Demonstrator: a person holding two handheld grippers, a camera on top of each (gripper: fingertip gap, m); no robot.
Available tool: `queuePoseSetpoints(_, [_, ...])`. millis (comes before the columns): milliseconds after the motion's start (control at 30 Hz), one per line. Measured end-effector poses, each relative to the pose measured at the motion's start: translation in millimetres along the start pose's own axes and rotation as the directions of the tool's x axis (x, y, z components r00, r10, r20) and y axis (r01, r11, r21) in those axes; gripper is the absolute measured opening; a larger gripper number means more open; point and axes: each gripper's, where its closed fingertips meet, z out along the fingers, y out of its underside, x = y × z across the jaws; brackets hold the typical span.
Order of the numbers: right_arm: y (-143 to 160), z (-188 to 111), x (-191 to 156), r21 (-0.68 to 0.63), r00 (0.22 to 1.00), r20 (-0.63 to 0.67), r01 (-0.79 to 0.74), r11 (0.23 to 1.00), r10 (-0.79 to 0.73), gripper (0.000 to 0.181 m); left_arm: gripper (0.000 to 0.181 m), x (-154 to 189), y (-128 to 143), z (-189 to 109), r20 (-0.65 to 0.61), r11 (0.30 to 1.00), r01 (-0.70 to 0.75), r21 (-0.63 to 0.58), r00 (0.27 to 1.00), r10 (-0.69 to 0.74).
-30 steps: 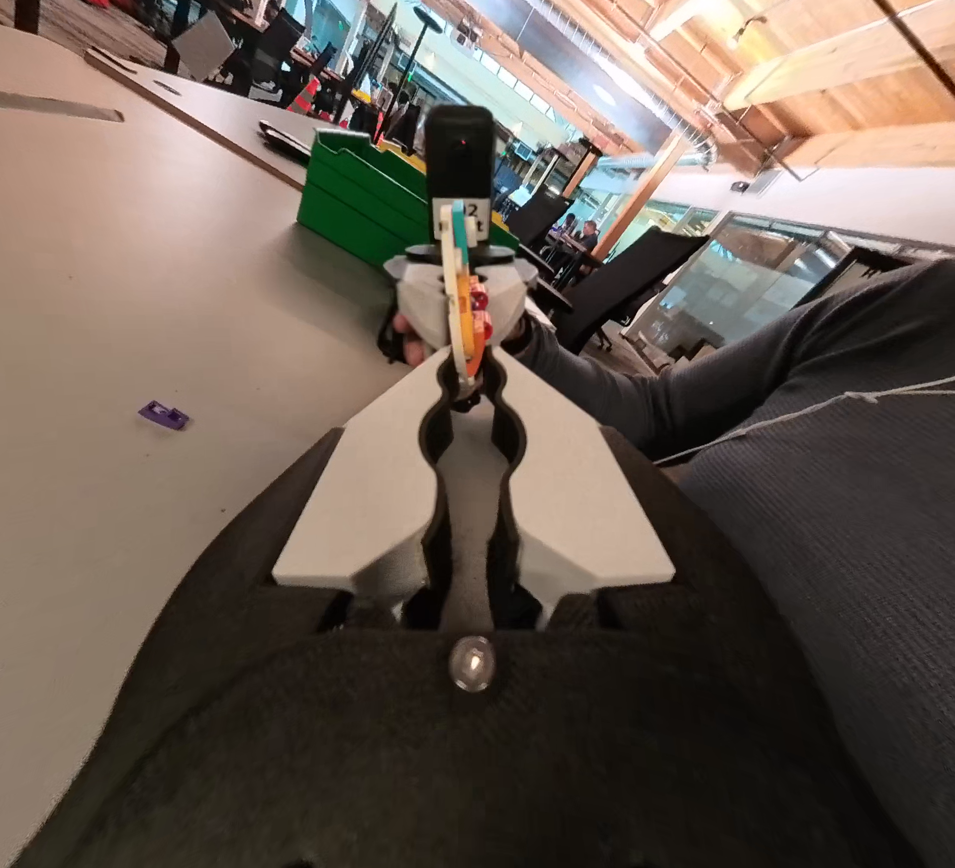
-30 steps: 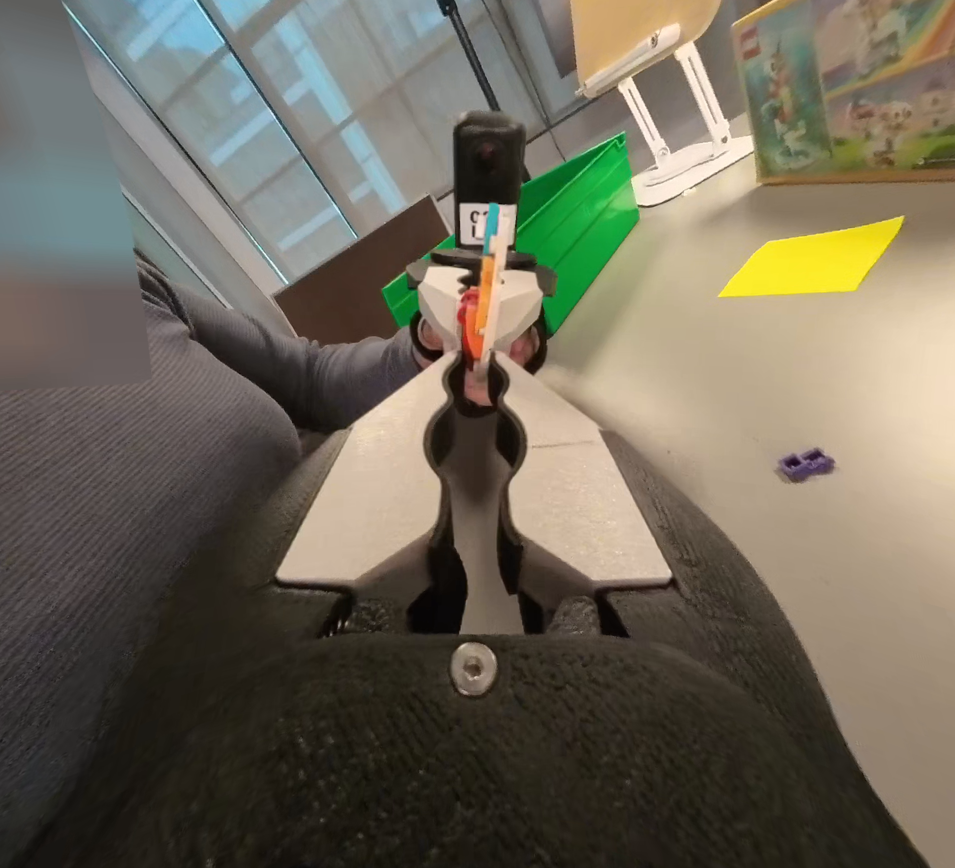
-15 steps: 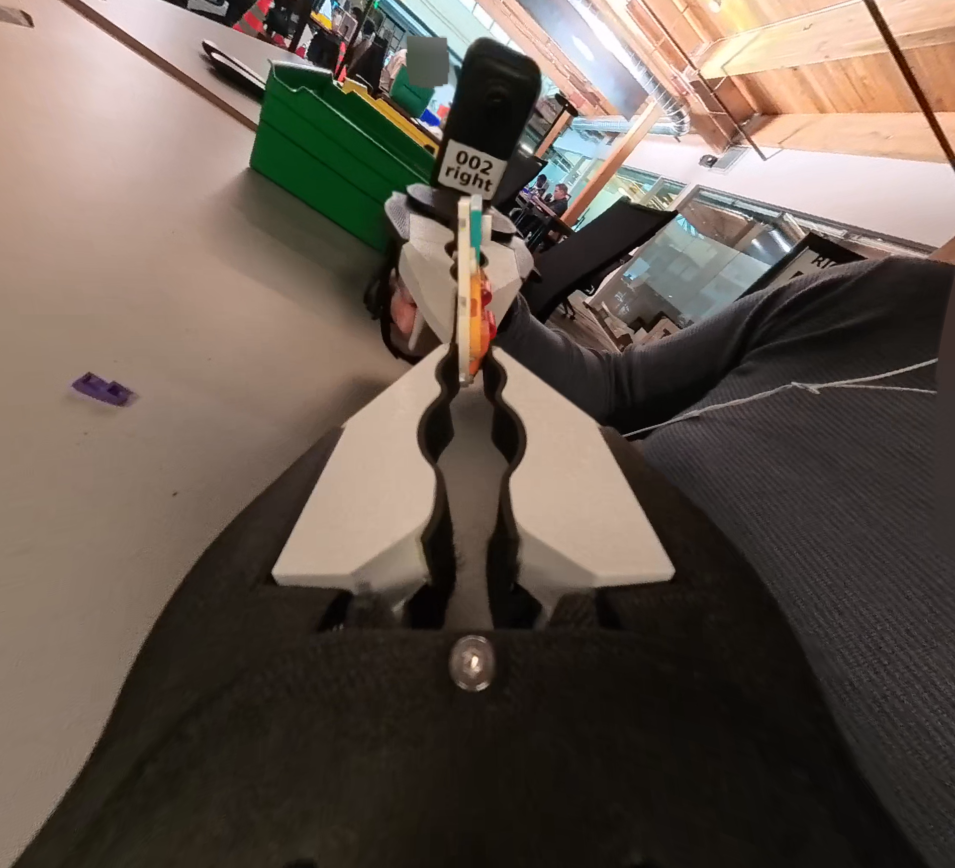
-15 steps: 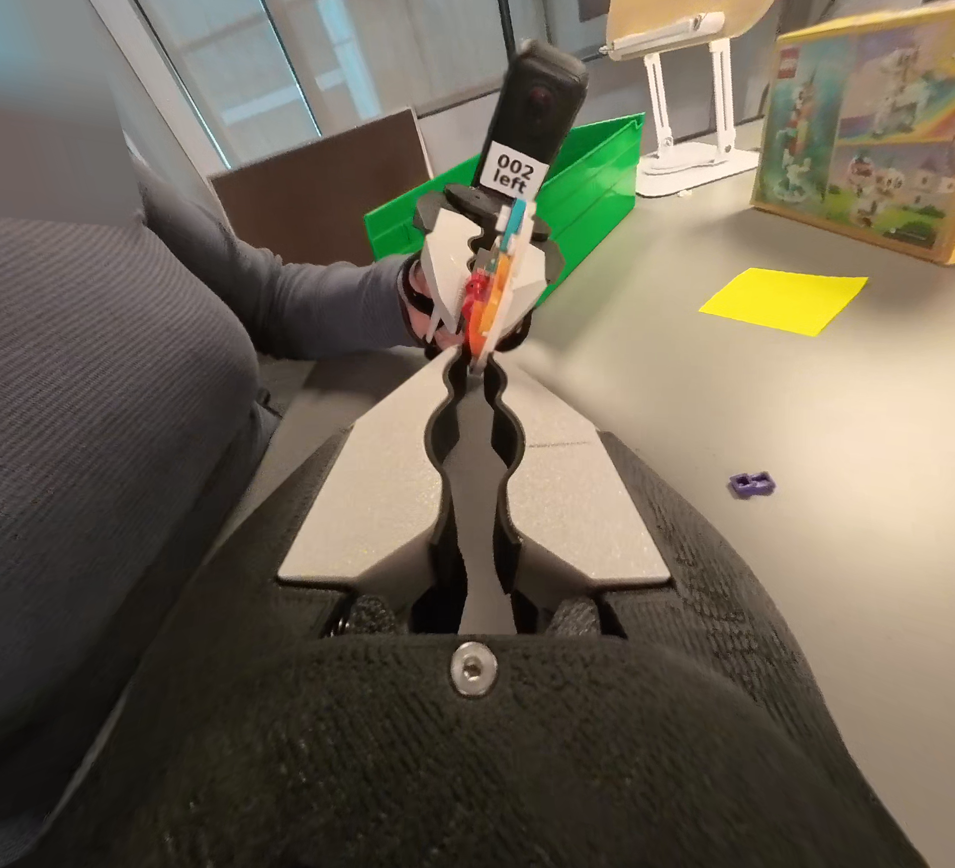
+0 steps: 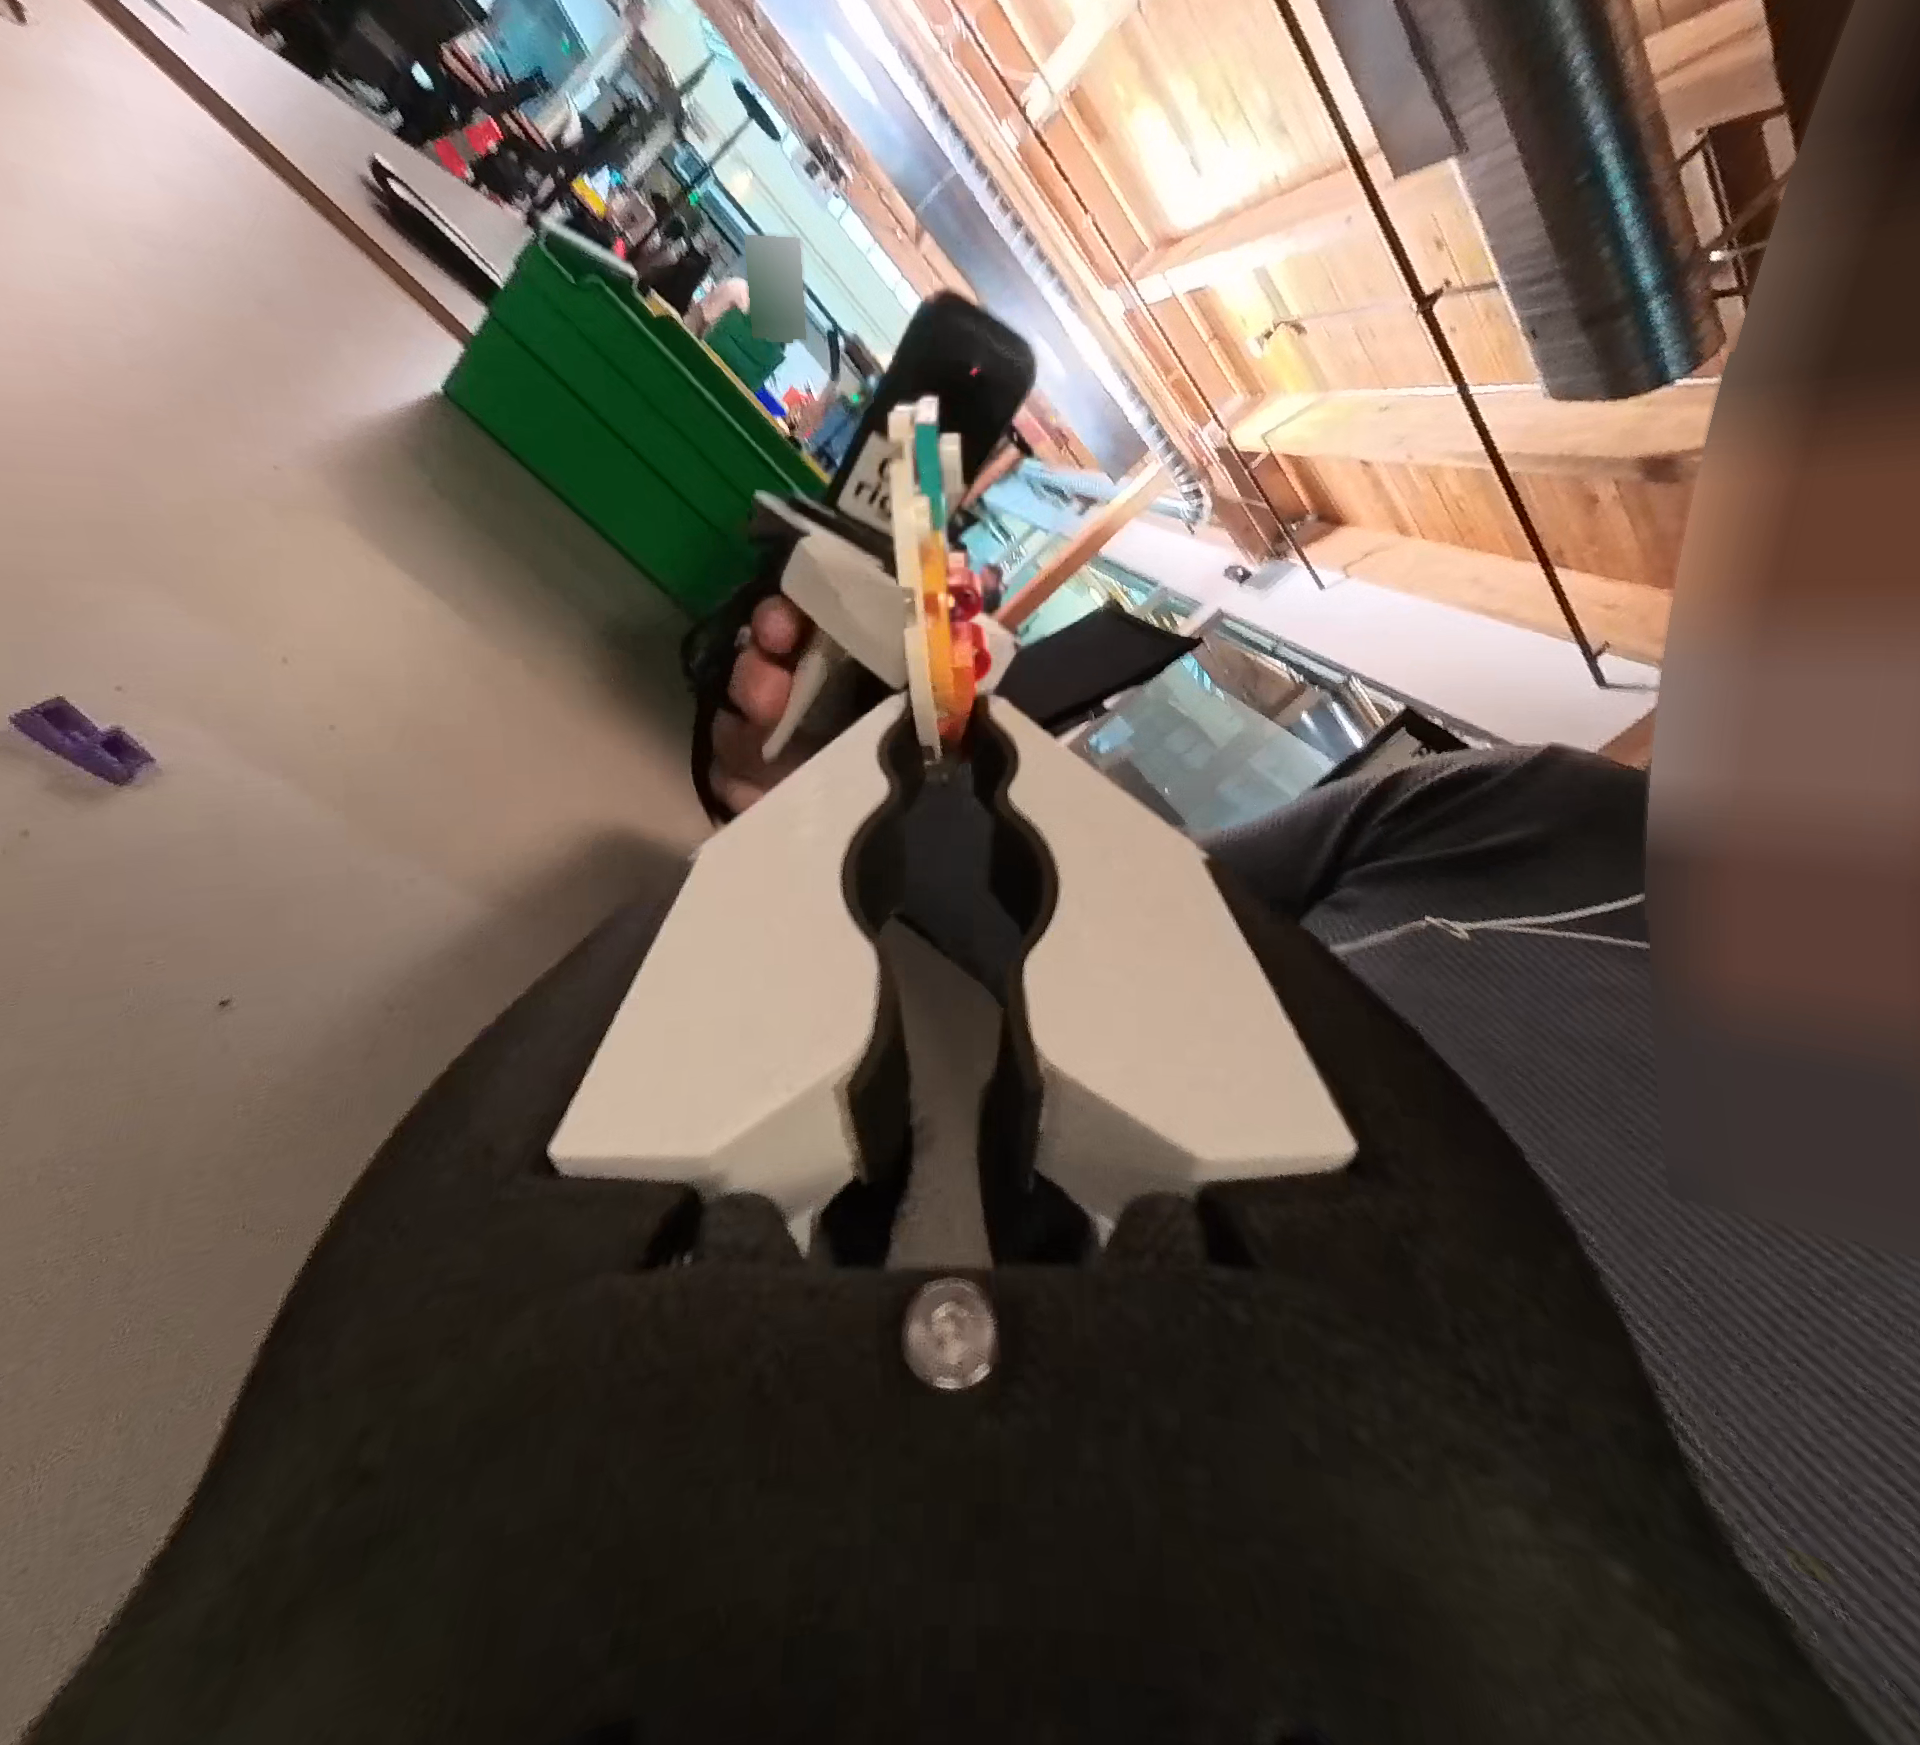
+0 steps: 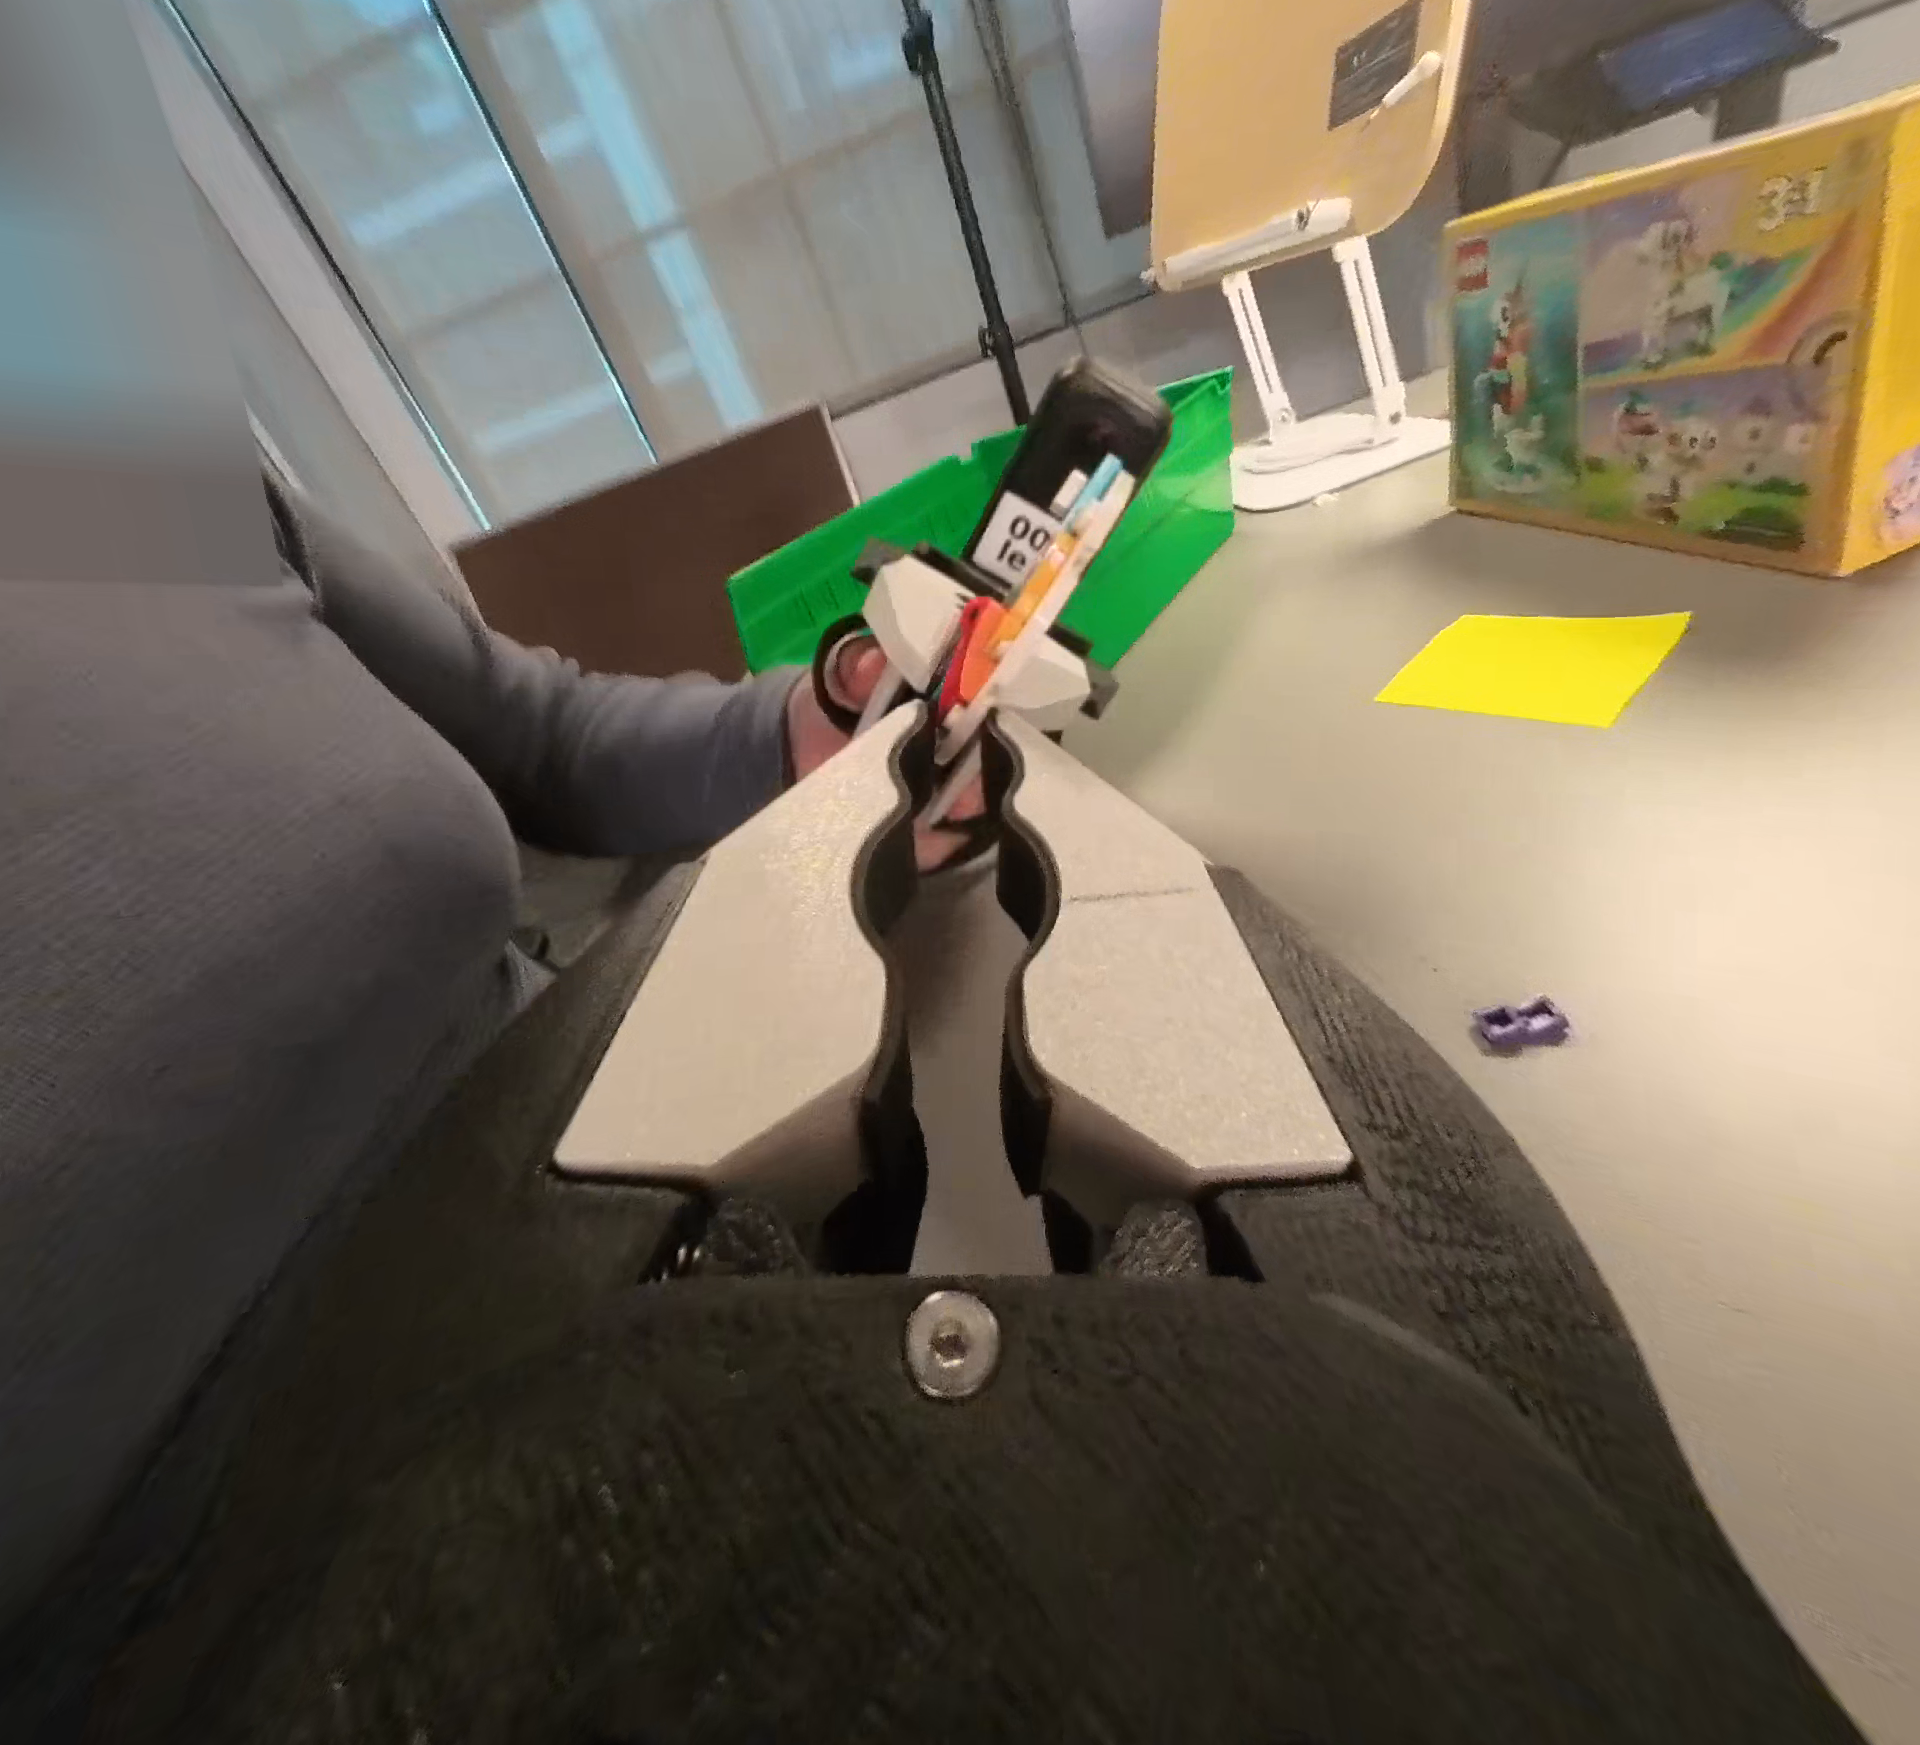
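Note:
A flat brick assembly, a white plate with orange, red and teal pieces, is held edge-on in the air between both grippers. My left gripper is shut on its near edge. The right gripper's white fingers and a hand grip it from the far side. In the right wrist view my right gripper is shut on the assembly, which leans to the right. The left gripper's fingers hold its other end. A small purple brick lies loose on the table; it also shows in the right wrist view.
Green bins stand on the table behind the grippers, also in the right wrist view. A yellow sheet, a yellow toy box and a tan board on a white stand sit at the back right. A person's grey sleeve is close. Both grippers' tips are close together, under 4 cm apart.
Both grippers have rolled together with the assembly still clamped between them, so it now leans over. The table and background have tilted in both views. The purple brick has not moved.

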Motion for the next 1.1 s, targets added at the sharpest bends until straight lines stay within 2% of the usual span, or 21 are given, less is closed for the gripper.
queuePoseSetpoints(133, [0.8,-1.4,5.8,0.012,0.999,-0.014,-0.036,0.999,0.036,0.013,0.006,-3.0,-10.1,-1.2,0.020,0.996,-0.031,0.086,0.999,0.029])
queuePoseSetpoints(267, [-1.6,2.5,2.9,0.038,0.997,0.003,-0.071,0.997,0.071,0.006,0.006,-3.2,-7.4,2.7,0.052,0.993,-0.088,0.073,0.995,0.084])
queuePoseSetpoints(400, [-0.8,3.9,0.7,0.022,1.000,-0.015,-0.021,1.000,0.021,0.004,0.006,-0.3,-7.7,4.6,0.018,0.996,-0.042,0.082,0.999,0.041])
queuePoseSetpoints(667, [14.4,-1.5,-18.8,-0.157,0.970,0.055,0.242,0.957,-0.236,0.003,0.007,11.3,14.8,6.0,-0.069,0.994,0.021,-0.110,0.997,-0.029])
queuePoseSetpoints(933, [29.4,-2.6,-20.2,-0.214,0.965,0.098,0.261,0.941,-0.245,0.003,0.007,7.9,29.5,1.6,-0.069,0.976,0.076,-0.205,0.993,-0.092])
queuePoseSetpoints(967, [30.9,-7.4,-7.1,-0.243,0.961,0.033,0.273,0.931,-0.274,0.003,0.006,12.7,30.5,0.6,-0.103,0.973,0.080,-0.215,0.989,-0.104])
queuePoseSetpoints(1000, [24.2,-18.9,5.3,-0.234,0.957,-0.035,0.272,0.933,-0.287,0.002,0.007,34.0,29.5,-4.3,-0.222,0.963,0.127,-0.238,0.958,-0.181])
queuePoseSetpoints(1033, [13.0,-32.1,9.9,-0.190,0.961,-0.064,0.252,0.949,-0.268,0.002,0.006,40.9,31.7,-8.5,-0.253,0.963,0.106,-0.248,0.952,-0.170])
queuePoseSetpoints(1100, [-2.5,-47.8,15.2,-0.115,0.963,-0.113,0.230,0.966,-0.243,0.002,0.006,5.3,34.5,-10.2,-0.038,0.965,0.084,-0.250,0.995,-0.096])
